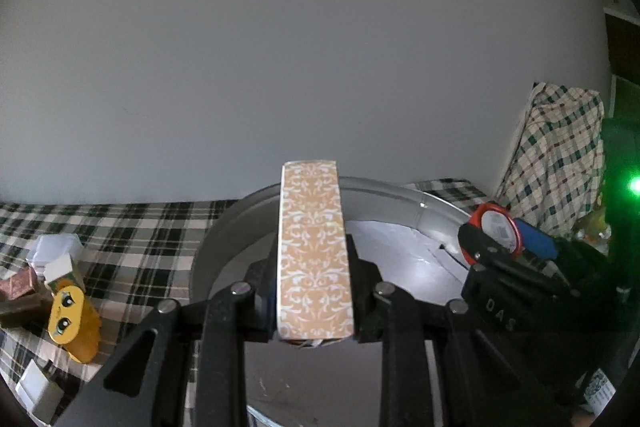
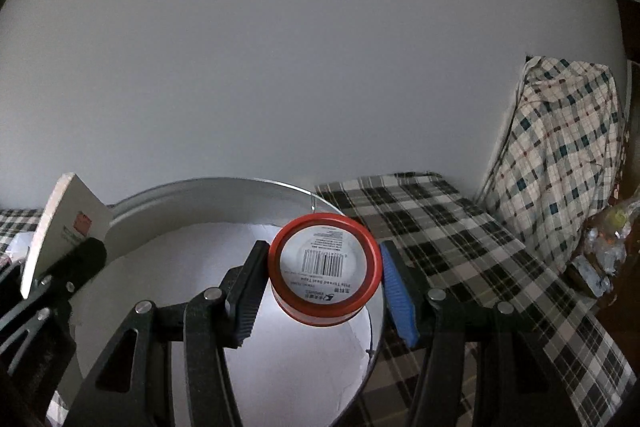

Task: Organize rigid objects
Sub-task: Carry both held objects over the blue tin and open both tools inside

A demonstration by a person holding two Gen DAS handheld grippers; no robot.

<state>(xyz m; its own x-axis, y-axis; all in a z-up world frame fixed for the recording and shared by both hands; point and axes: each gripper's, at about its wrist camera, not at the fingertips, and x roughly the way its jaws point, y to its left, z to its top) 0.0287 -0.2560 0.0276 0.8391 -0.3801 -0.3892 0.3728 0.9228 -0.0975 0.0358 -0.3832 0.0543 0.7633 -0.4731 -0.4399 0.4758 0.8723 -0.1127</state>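
Note:
My left gripper (image 1: 314,291) is shut on a long tan box with a white floral pattern (image 1: 314,247), held above a round metal basin (image 1: 400,195). My right gripper (image 2: 324,279) is shut on a round red-rimmed tape tin with a barcode label (image 2: 325,267), held over the same basin (image 2: 208,195). The tin also shows in the left wrist view (image 1: 498,231), at the right. The box also shows in the right wrist view (image 2: 60,227), at the left.
The basin sits on a black-and-white checked cloth (image 2: 460,247). In the left wrist view, a yellow toy with eyes (image 1: 68,315), brown blocks (image 1: 18,291) and white boxes (image 1: 56,255) lie at the left. A checked cloth covers something tall (image 2: 560,155) at the right by the wall.

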